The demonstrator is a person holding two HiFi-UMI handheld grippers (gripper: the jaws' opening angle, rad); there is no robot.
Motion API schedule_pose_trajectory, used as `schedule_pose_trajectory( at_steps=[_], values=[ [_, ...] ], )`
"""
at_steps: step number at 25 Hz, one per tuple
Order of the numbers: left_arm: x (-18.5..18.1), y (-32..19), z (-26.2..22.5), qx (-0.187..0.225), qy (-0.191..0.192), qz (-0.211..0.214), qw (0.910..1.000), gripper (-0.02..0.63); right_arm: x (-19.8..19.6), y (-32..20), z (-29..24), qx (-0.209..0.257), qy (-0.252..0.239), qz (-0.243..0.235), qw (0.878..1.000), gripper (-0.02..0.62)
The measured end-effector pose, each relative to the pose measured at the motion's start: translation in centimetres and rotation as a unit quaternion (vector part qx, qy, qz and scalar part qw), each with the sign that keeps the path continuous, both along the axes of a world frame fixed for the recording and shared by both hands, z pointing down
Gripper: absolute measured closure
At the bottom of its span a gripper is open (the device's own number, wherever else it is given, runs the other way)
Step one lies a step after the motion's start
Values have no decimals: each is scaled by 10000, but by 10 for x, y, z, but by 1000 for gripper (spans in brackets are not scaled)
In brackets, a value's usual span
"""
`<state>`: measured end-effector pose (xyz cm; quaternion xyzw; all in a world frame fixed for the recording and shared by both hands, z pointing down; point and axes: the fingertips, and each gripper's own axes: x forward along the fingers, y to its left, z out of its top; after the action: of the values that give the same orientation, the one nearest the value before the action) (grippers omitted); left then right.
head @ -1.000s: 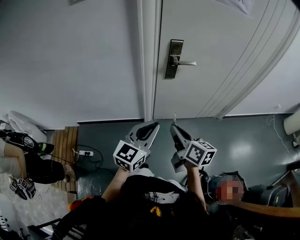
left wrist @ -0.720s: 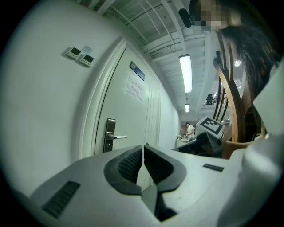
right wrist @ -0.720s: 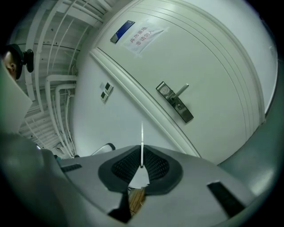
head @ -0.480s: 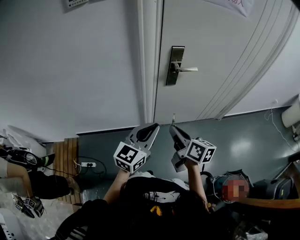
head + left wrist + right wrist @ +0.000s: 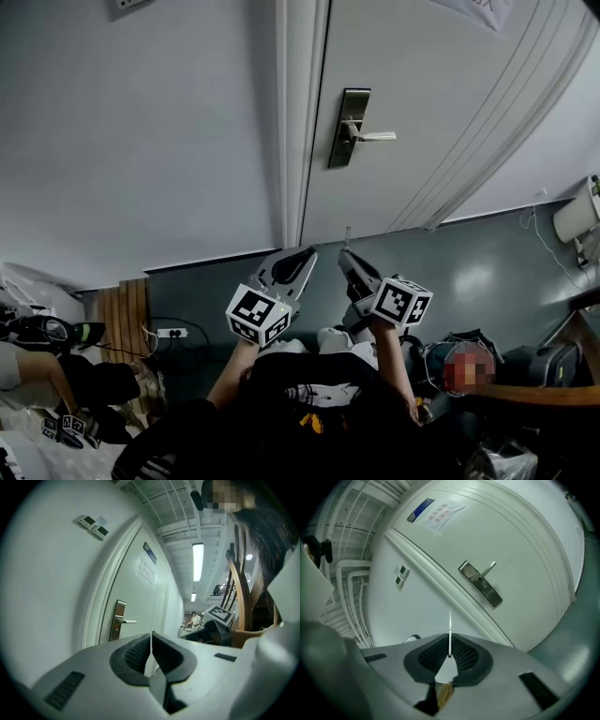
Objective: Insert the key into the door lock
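- The right gripper has its jaws pressed shut on the key. The thin blade stands edge-on, straight up out of the pads.
- The left gripper has its jaws closed together. Only a pale seam shows between the pads, and nothing is held there.
- In the head view both grippers sit side by side at chest height, tips near each other but apart, angled up toward the door.
- Past the tips lies a band of bare grey floor, then the foot of the door. The key is well apart from the door.
- To the left on the floor, a power strip and its cable lie near a seated person, off the line to the door.
- The door frame runs upright just left of the lock plate. Left of the frame is plain wall.
- The lever handle juts right from the plate and stands proud of the door face. The door below and right of the plate is flat, apart from shallow moulding lines.
- Against the picture a second ago, the grippers hold the same place in the head view. The lock plate sits slightly lower, and the seated person has slid lower at the left.
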<state>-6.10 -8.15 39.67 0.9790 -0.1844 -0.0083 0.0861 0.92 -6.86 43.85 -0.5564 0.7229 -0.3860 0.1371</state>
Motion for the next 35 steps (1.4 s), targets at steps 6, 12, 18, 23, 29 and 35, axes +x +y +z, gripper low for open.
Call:
schedule_pose_trajectory(
  at_steps=[6,12,18,23,29,35],
  values=[
    [4,-11,9,-121,6,-67,9999,591,3,-9,5,-21,-326,-54,9995,574],
    [32,-39,17,-118,-69,-216,9997,591,35,-39,18,-105,-438,-146,9989,574],
    [69,-77,16,-96,-133,-470,9988,591,71,-83,25,-156,-487,-426,9978,574],
    [95,-95,18,-67,-218,-592,9980,591,94,-111,36,-257,-704,-624,9952,574],
    [109,-111,26,-93,-331,-770,9964,591,108,-143,53,-329,-878,-836,9921,574],
    [121,-121,30,-34,-379,-831,9958,591,123,-171,72,-416,-1214,-875,9879,574]
  ],
)
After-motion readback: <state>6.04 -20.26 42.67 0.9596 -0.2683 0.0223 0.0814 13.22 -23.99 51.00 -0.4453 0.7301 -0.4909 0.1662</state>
